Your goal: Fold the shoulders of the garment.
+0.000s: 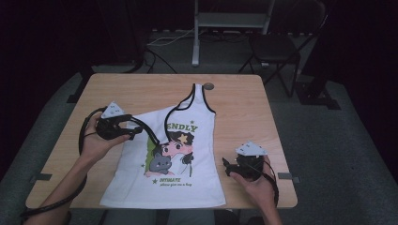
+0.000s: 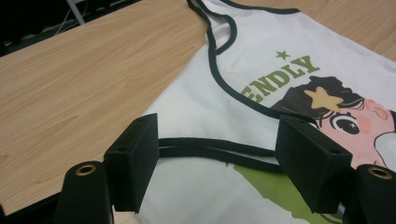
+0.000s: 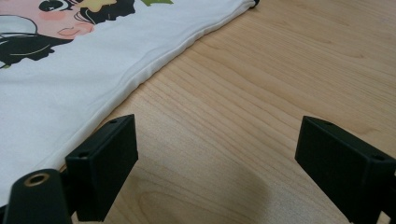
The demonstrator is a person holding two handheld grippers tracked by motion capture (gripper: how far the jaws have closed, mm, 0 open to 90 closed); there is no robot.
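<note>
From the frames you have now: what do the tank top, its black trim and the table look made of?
Tank top: soft white knit fabric, probably cotton jersey; matte, lies limp, with a sewn side seam and a flat printed cartoon.
Black trim: narrow fabric binding, matte, stitched along the neck and armhole edges.
Table: light wood-grain top, smooth with low sheen; looks like laminate or veneer, cannot tell which.

1 white tank top (image 1: pixel 187 154) w/ cartoon print, 1 wooden table (image 1: pixel 239 101), 2 handheld grippers, left gripper (image 1: pixel 133 132) & right gripper (image 1: pixel 226 166), 2 hands, 1 folding chair (image 1: pixel 277 47) behind, 1 metal stand (image 1: pixel 232 21)
</note>
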